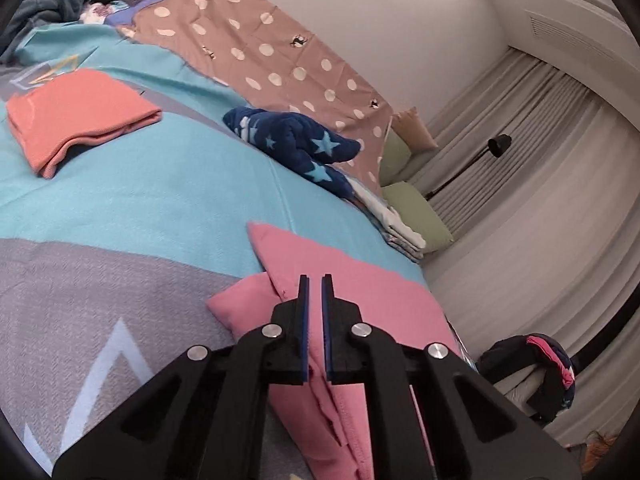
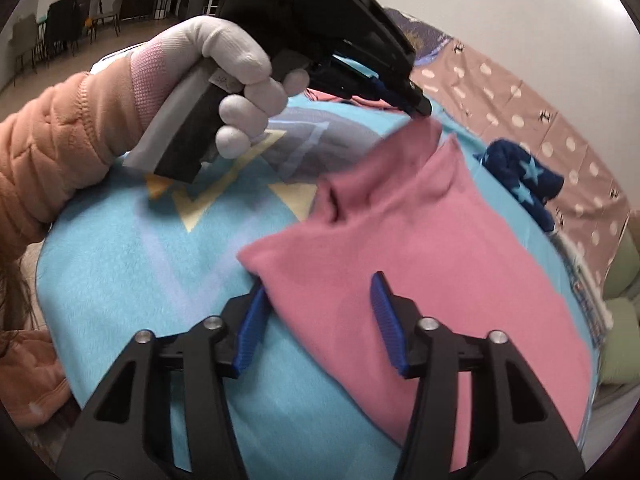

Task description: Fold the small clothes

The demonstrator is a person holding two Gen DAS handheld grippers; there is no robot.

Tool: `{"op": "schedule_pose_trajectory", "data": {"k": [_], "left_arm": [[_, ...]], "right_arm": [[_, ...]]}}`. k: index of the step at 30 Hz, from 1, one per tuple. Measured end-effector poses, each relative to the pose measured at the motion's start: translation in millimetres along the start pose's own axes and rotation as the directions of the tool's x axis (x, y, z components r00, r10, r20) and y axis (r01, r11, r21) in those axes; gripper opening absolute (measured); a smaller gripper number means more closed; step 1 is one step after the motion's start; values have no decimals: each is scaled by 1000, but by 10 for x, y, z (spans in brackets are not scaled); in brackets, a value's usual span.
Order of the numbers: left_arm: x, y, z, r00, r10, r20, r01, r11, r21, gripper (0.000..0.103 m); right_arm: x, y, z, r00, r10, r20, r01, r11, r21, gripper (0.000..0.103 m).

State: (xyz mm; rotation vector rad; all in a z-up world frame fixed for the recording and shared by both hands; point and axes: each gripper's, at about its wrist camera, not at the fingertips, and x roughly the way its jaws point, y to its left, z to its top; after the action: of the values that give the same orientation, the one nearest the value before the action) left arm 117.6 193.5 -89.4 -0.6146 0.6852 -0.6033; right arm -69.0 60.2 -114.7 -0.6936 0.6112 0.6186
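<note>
A pink garment (image 2: 432,248) lies on the bed cover (image 2: 120,280); it also shows in the left wrist view (image 1: 360,284). My left gripper (image 1: 316,280) is shut on a corner of it; in the right wrist view the left gripper (image 2: 420,110) holds that corner lifted above the bed. My right gripper (image 2: 320,284) is open, its fingers either side of the garment's near edge. A folded salmon garment (image 1: 76,116) and a crumpled navy star-print garment (image 1: 296,140) lie further up the bed.
A brown polka-dot sheet (image 1: 280,52) runs along the wall side. Green and peach pillows (image 1: 416,208) sit at the bed's end by grey curtains (image 1: 520,200) and a black lamp (image 1: 498,146). Dark clothes (image 1: 56,4) pile at the far left.
</note>
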Motion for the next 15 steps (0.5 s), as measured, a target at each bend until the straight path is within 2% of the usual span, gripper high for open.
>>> {"op": "schedule_pose_trajectory", "data": {"k": [3, 4, 5, 6, 7, 9, 11, 13, 15], "left_arm": [[6, 197, -69, 999, 34, -35, -37, 997, -71, 8], [-3, 253, -93, 998, 39, -54, -44, 994, -96, 11], [-11, 289, -113, 997, 40, -66, -47, 992, -114, 22], [-22, 305, -140, 996, 40, -80, -50, 991, -125, 35], [-34, 308, -144, 995, 35, -93, -47, 991, -128, 47], [-36, 298, -211, 991, 2, -133, -20, 990, -136, 57], [-34, 263, -254, 988, -20, -150, 1, 993, -122, 63], [-48, 229, -292, 988, -51, -146, 34, 992, -118, 75], [15, 180, -291, 987, -51, -153, 35, 994, -106, 80]], "right_arm": [[40, 125, 44, 999, -29, 20, 30, 997, -64, 33], [42, 155, 47, 999, -28, 22, 30, 997, -76, 19], [35, 177, 52, 999, -25, 26, 27, 996, -86, 9], [26, 163, 57, 999, -29, 35, 32, 996, -84, 6], [-16, 136, 60, 999, -17, 50, 20, 997, -72, 5], [-119, 65, 70, 996, 17, 84, -13, 999, -40, 5], [-196, 3, 87, 994, 30, 105, -30, 1000, -10, 5], [-190, -20, 89, 994, 53, 95, -54, 998, 11, 5], [-128, -63, 78, 994, 85, 75, -88, 995, 44, 5]]}}
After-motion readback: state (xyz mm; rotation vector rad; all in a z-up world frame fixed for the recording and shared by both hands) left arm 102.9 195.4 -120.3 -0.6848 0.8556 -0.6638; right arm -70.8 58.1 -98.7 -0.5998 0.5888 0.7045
